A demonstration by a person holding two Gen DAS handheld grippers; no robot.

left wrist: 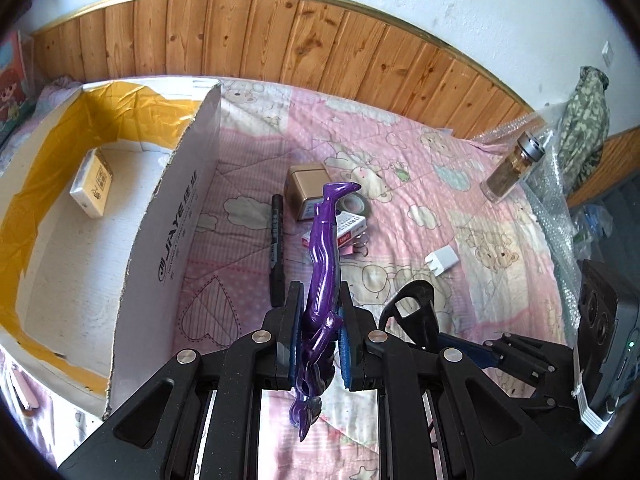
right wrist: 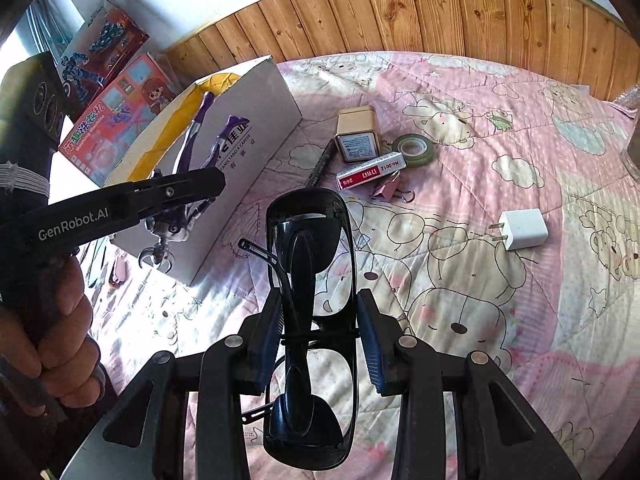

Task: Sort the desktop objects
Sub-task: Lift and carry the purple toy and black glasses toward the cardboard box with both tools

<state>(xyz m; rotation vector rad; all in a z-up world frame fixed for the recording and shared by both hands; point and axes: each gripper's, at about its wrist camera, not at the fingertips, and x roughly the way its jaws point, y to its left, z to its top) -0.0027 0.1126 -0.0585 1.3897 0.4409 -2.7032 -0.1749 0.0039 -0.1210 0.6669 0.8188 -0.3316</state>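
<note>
My left gripper [left wrist: 320,320] is shut on a purple toy figure [left wrist: 325,240] and holds it above the pink quilt, just right of the white cardboard box [left wrist: 176,232]. The figure also shows in the right wrist view [right wrist: 192,152], in front of the box [right wrist: 256,120]. My right gripper [right wrist: 318,328] is shut on black glasses [right wrist: 310,264], held above the quilt. On the quilt lie a black marker [left wrist: 277,248], a gold tin [left wrist: 306,192], a tape roll [right wrist: 413,149], a staple box [right wrist: 370,171], a pink binder clip [right wrist: 390,192] and a white charger [right wrist: 522,229].
A yellow-and-white small box [left wrist: 92,188] lies inside the cardboard box. A glass bottle [left wrist: 512,168] lies at the quilt's right edge next to bubble wrap [left wrist: 556,200]. Toy boxes [right wrist: 116,92] stand behind the cardboard box. A wooden wall panel [left wrist: 280,40] runs behind.
</note>
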